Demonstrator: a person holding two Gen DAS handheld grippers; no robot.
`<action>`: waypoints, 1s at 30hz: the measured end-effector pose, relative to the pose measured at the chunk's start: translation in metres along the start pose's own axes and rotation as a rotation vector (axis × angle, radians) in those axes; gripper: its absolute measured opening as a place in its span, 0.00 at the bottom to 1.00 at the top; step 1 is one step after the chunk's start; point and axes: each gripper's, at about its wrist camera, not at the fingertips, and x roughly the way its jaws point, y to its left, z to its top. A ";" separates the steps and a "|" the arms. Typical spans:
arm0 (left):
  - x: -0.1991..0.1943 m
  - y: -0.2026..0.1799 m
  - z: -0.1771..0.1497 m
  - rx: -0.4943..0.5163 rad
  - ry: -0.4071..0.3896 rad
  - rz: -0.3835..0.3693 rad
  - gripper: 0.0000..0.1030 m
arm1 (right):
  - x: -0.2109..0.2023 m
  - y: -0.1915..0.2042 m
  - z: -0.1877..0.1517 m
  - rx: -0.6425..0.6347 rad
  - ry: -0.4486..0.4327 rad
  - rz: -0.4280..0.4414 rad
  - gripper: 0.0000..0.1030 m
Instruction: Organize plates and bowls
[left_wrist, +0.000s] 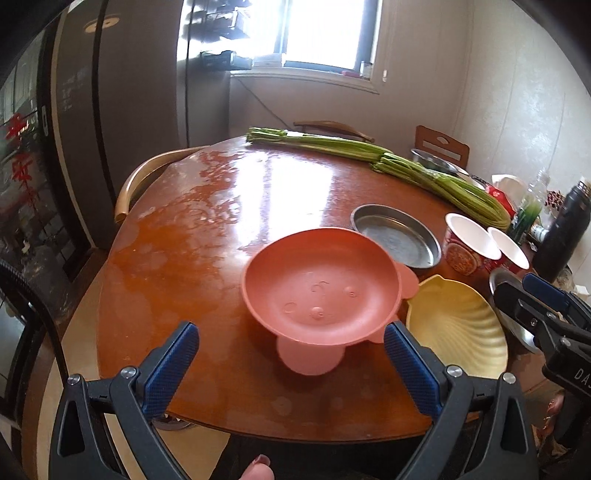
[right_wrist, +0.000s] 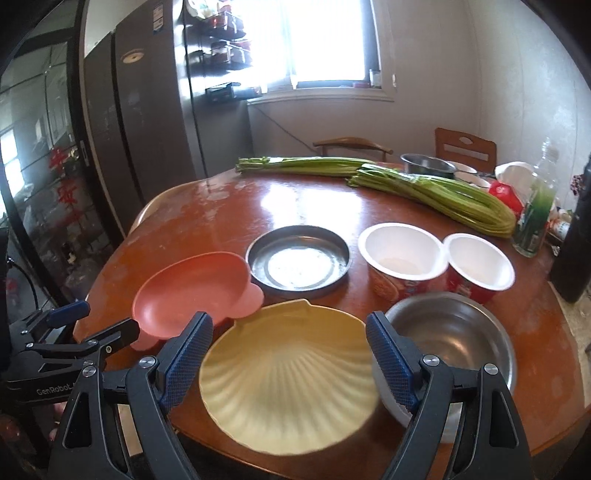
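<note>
A pink plate with ear-shaped tabs (left_wrist: 317, 291) (right_wrist: 188, 295) lies on the round wooden table (left_wrist: 207, 229), just ahead of my open left gripper (left_wrist: 291, 341). To its right sits a yellow shell-shaped plate (left_wrist: 458, 328) (right_wrist: 288, 376), framed by my open right gripper (right_wrist: 290, 349). A round metal pan (left_wrist: 397, 234) (right_wrist: 299, 262) lies behind the two plates. A steel bowl (right_wrist: 454, 339) rests right of the shell plate, beside the right finger. Two red paper bowls with white insides (right_wrist: 400, 254) (right_wrist: 478, 266) stand behind it. Nothing is between either gripper's fingers.
Bundles of long green stalks (right_wrist: 424, 188) lie across the far side of the table. A steel bowl (right_wrist: 426, 164), a glass bottle (right_wrist: 535, 206) and a dark flask (left_wrist: 565, 236) crowd the far right. Chairs (left_wrist: 147, 177) ring the table; a refrigerator (right_wrist: 140, 122) stands at left.
</note>
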 end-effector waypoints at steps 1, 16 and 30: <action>0.004 0.008 0.003 -0.019 0.007 -0.011 0.98 | 0.007 0.006 0.003 -0.020 0.010 -0.004 0.83; 0.061 0.049 0.018 -0.124 0.133 -0.085 0.98 | 0.092 0.034 0.017 -0.061 0.202 0.063 0.83; 0.082 0.037 0.027 -0.098 0.184 -0.113 0.80 | 0.117 0.040 0.017 -0.114 0.253 0.063 0.59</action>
